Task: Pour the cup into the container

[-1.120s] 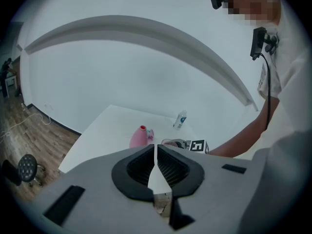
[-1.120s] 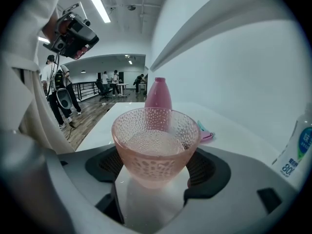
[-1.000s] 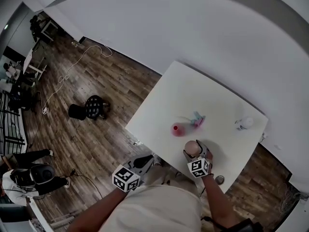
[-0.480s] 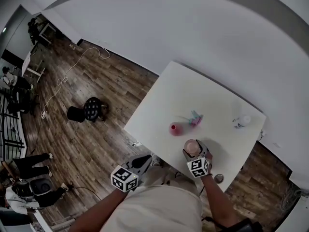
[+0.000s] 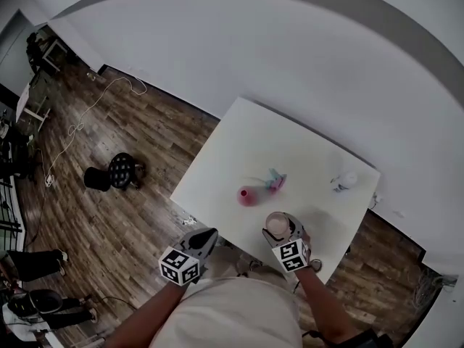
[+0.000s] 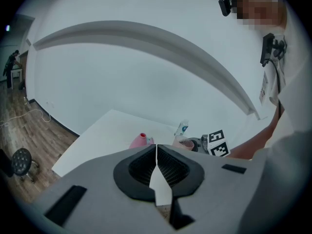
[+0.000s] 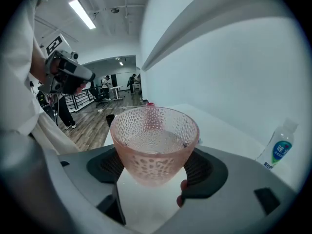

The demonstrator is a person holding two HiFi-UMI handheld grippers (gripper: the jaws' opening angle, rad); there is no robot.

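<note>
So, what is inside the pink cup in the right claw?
A clear liquid fills about the lower half of the cup, which the right claw grips by its sides. The dimpled wall blurs the bottom, so anything lying there cannot be seen.

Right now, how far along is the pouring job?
Done: the right gripper is shut on the pink cup. In hand: the cup is upright with liquid inside, so nothing looks poured yet. Left: bring it over the pink container on the table and tip it in. The left gripper is shut and empty.
</note>
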